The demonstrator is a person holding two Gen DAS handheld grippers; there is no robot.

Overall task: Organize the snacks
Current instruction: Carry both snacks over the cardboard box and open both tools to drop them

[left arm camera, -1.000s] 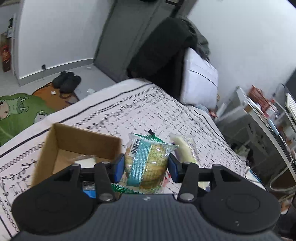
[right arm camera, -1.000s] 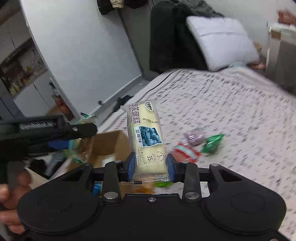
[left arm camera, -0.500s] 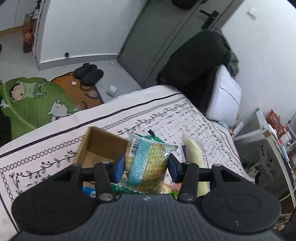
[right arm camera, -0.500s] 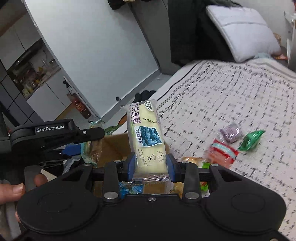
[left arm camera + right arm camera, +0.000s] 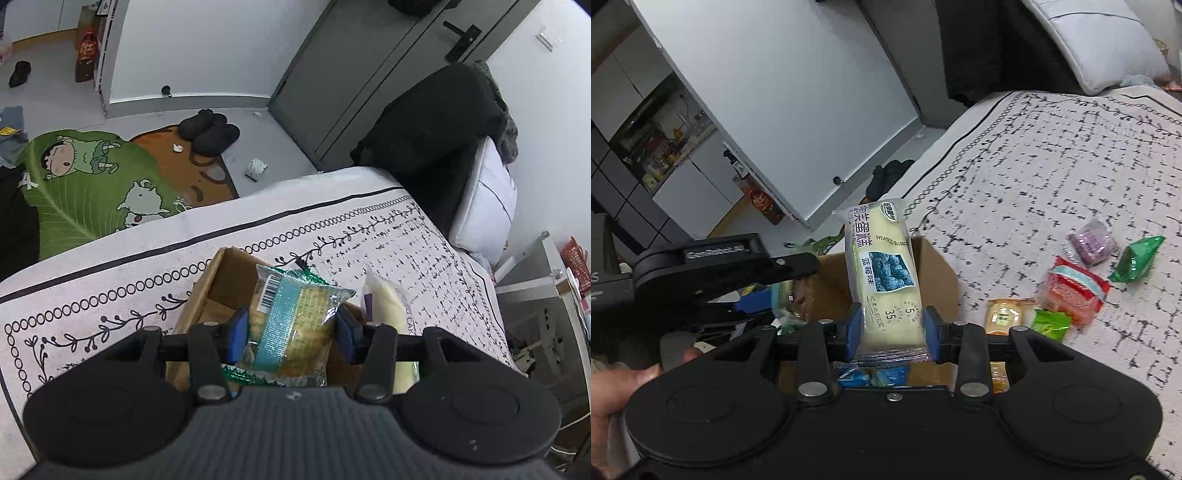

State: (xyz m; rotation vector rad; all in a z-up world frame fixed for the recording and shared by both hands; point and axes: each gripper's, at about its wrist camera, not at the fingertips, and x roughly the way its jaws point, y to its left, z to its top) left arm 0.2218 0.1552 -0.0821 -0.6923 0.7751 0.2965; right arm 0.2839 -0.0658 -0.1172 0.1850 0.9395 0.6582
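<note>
Cardboard box [image 5: 218, 291] waits below: your left gripper [image 5: 291, 332] clenches the round cake [image 5: 291, 325], your right gripper [image 5: 892, 328] the blueberry cake [image 5: 882, 273], both poised for dropping in.

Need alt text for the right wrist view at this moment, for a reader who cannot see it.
The right gripper clamps an upright blueberry cake packet above an open cardboard box on a patterned bedspread. The left gripper reaches in from the left over the box, and five small wrapped snacks lie loose on the bed to the right.
</note>
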